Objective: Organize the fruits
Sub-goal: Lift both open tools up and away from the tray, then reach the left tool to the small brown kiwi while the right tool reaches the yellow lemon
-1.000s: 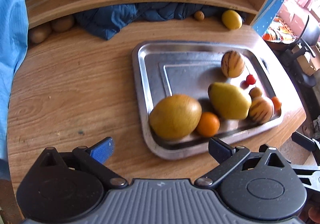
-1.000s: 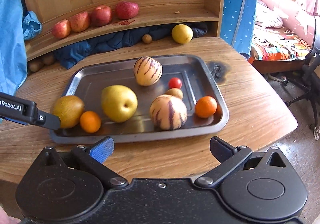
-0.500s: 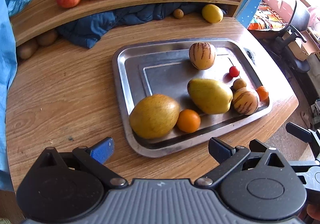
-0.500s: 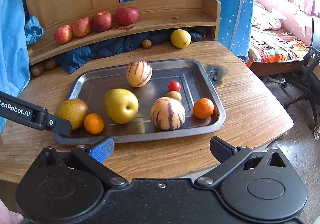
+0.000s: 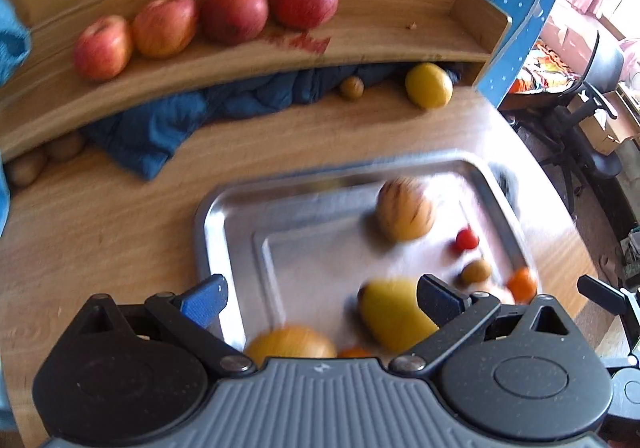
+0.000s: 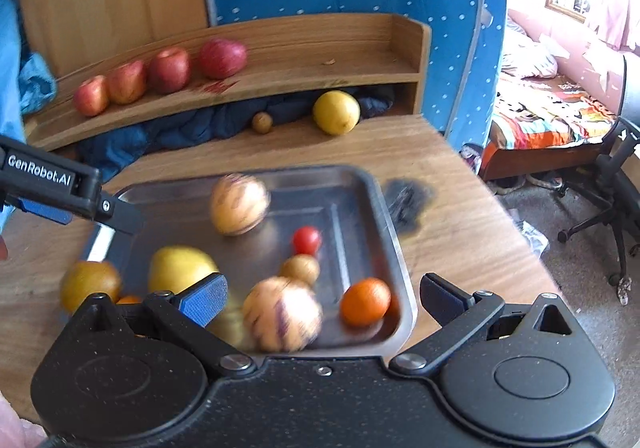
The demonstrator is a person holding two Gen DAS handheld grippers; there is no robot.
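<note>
Entry: we are holding both claws apart and empty, right gripper (image 6: 320,298) hovering directly over the near striped melon (image 6: 282,314); left gripper (image 5: 320,298) poised above the tray (image 5: 224,215), nearer the yellow pear (image 5: 394,314).

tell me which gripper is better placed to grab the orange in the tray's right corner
Right, probably. The right gripper is open and the orange sits between its fingers. The left gripper is open over the tray's other side.

Both wrist views look down, close, sharing the tray (image 5: 224,215) and shelf (image 6: 304,75)
</note>
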